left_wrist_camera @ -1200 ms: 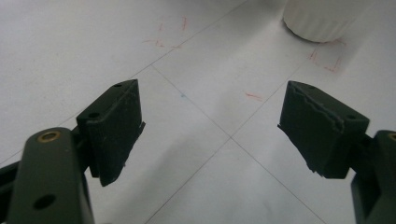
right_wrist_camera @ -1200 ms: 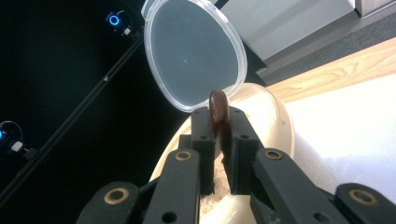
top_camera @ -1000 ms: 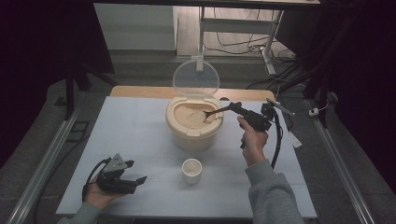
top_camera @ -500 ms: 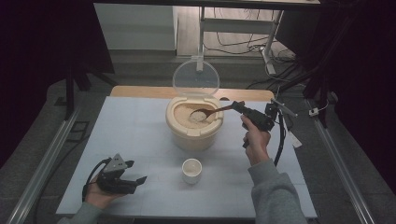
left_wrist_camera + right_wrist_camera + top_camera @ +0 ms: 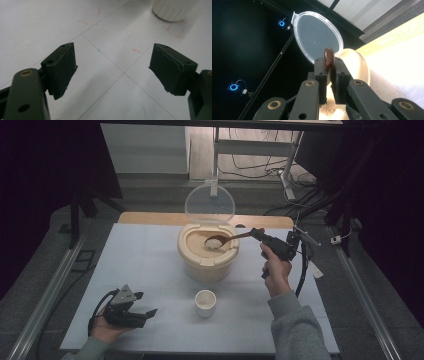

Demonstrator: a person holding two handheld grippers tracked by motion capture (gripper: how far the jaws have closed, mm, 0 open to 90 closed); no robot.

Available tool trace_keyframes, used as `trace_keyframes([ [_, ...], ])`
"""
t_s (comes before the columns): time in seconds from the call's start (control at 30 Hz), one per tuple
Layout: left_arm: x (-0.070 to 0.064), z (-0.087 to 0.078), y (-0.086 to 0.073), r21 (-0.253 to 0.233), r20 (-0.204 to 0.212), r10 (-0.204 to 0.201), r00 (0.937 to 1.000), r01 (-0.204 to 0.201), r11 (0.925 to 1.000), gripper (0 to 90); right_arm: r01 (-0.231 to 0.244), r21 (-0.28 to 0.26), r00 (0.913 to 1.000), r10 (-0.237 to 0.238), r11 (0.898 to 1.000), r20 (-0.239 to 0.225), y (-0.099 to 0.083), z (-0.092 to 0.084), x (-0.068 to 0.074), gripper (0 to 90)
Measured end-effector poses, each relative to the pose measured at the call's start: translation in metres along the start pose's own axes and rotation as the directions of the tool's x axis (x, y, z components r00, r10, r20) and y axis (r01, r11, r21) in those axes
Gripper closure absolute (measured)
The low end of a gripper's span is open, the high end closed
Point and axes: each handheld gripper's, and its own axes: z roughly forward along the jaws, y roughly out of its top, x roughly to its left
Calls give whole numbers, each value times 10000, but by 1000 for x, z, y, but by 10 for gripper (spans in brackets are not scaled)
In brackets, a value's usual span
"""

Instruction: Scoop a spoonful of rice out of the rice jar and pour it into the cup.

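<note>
A: While the right gripper (image 5: 257, 234) keeps its jaws pressed tight on the handle of the brown spoon (image 5: 231, 238), which step would you say is in hand?

B: I judge it is the scooping. The bowl of the spoon carries a small heap of white rice (image 5: 213, 243) and sits just above the rice in the open tub (image 5: 207, 264), inside its rim. The clear lid (image 5: 209, 204) stands up behind the tub, so it does not block the way.

A: And what does the next move ask for?

B: Probably to carry the spoon to the small white cup (image 5: 205, 302), which stands in front of the tub, nearer to the person. The spoon must stay level or the rice will fall on the table (image 5: 145, 255). The cup's mouth is narrow, so the tipping should be slow and right above it.

A: Where is the spoon relative to the tongs?

B: In the right gripper view the end of the handle (image 5: 328, 57) comes out between the two jaws, which close on it. The spoon goes from there to the left, into the tub.

A: And the other one?

B: The left gripper (image 5: 145, 312) rests low on the table near the front left corner, well apart from the tub. Its jaws stand wide open with nothing between them, and the cup (image 5: 172, 10) is beyond them.
</note>
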Motion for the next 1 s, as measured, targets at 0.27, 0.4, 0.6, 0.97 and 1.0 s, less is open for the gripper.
trace_keyframes([
  [0.27, 0, 0, 0, 3, -3, -10, 10000, 10, 10000, 211, -98, 124, 9998, 100, 9999, -146, 1, -4, 1, 835],
  [0.4, 0, 0, 0, 7, 0, -2, 10000, 2, 10000, 211, -200, 140, 9995, 203, 9997, -224, 0, -5, 2, 835],
  [0.6, 0, 0, 0, 9, 2, -6, 10000, 6, 10000, 211, -327, 313, 9986, 340, 9990, -398, -2, -8, 1, 835],
  [0.97, 0, 1, 0, 29, -3, 3, 10000, -3, 10000, 212, -61, 576, 9977, 99, 9983, -667, -4, -19, 8, 835],
  [1.0, 0, 1, 0, 31, 2, 8, 10000, -8, 10000, 211, -12, 581, 9977, 51, 9983, -669, -5, -20, 9, 835],
])
